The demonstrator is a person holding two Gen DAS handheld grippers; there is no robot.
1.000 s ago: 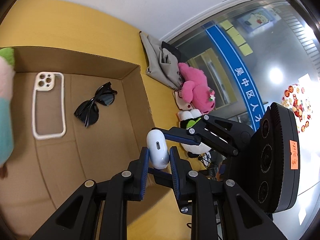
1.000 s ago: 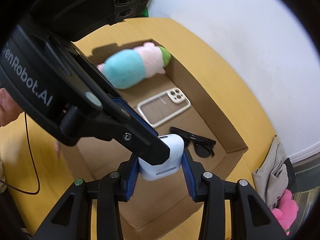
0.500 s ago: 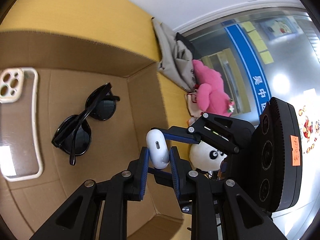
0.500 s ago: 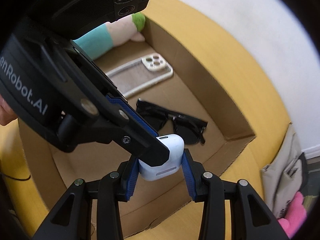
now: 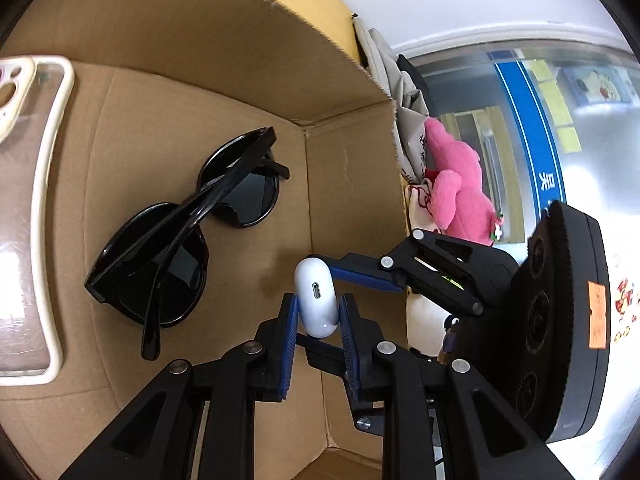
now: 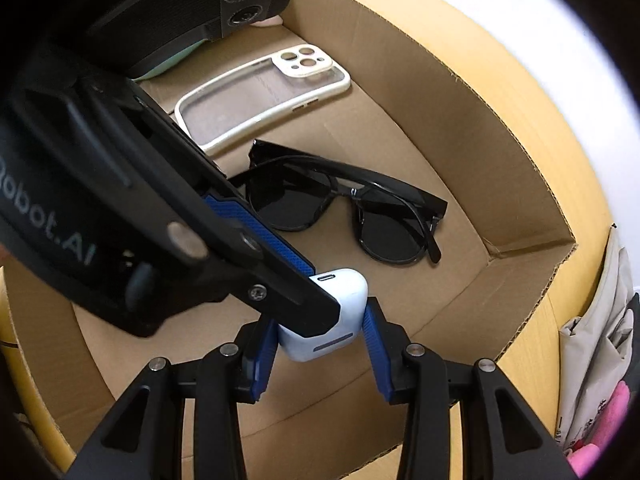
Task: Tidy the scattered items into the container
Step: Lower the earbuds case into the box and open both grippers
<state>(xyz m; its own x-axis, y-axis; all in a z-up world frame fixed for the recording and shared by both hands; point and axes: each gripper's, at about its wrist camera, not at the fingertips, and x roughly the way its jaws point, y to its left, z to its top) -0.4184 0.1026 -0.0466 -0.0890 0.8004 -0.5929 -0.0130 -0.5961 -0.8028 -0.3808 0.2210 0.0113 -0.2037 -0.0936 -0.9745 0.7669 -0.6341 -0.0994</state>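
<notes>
A: Biggest first: open brown cardboard box (image 6: 460, 128) fills both views. What's inside?

B: Clear phone case with cream rim (image 6: 260, 96) at upper centre of the right wrist view, folded black sunglasses (image 6: 340, 208) at its middle, both flat on the floor of the box. A pale green soft thing is mostly hidden at top left.

A: And the item in hand?

B: Small white rounded earbud case (image 5: 316, 298), lower centre of the left wrist view, above the box floor near the corner. Both grippers are on it: left gripper (image 5: 318, 316) has its blue pads clamped on its sides, right gripper (image 6: 320, 340) likewise, crossing the other.

A: How to do the drop well?

B: My judgement: lower over the bare cardboard beside the sunglasses, not onto the lenses. Open one pair of fingers first, then the other, close to the floor so it doesn't roll.
</notes>
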